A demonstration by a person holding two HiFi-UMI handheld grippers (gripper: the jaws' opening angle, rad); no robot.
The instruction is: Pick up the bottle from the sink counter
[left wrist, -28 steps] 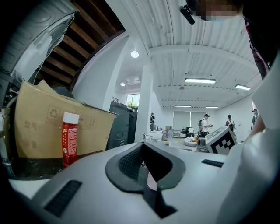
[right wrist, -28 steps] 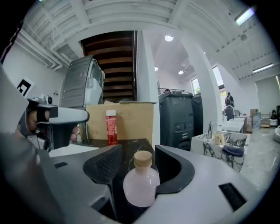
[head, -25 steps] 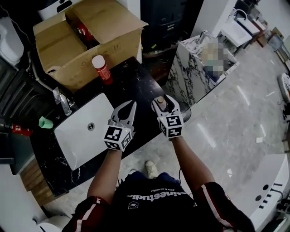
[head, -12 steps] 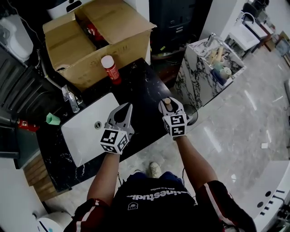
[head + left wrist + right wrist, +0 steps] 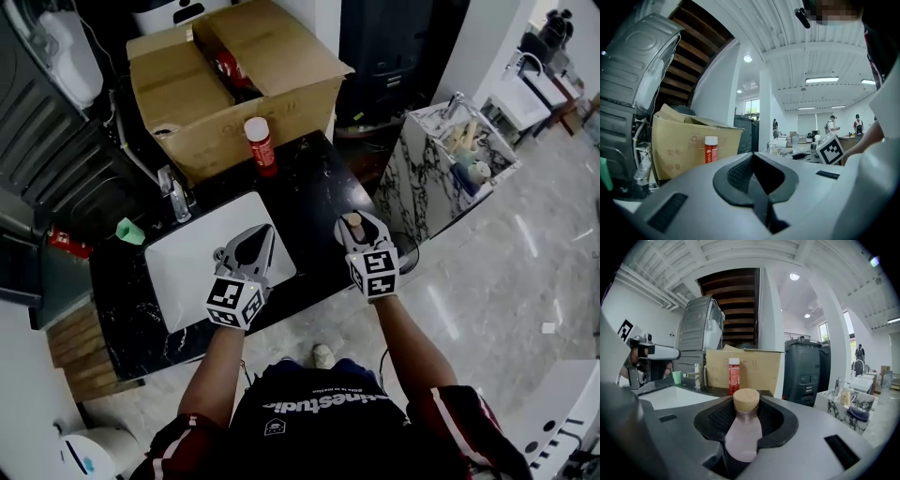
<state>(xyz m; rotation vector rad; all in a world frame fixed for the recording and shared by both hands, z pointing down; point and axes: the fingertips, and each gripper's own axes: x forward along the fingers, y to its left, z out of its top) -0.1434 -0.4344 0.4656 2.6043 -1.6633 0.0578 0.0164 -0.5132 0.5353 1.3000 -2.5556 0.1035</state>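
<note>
Two grippers: we've got bottle (image 5: 743,427) pinched in right gripper (image 5: 353,221), jaws just closed on it; left gripper (image 5: 263,234) pressed together. Red can (image 5: 734,376) ahead of right gripper.

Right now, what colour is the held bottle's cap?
The bottle has a light wood-tan cap, clearest in the right gripper view.

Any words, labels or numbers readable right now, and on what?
Nothing reads as words.
Cardboard box: recycling sign; print beside it too blurred.
Red bottle: label too small.
Pink bottle in right gripper: no label visible.
Shirt: white print, upside down, blurred.
Marker cubes: code squares only.
</note>
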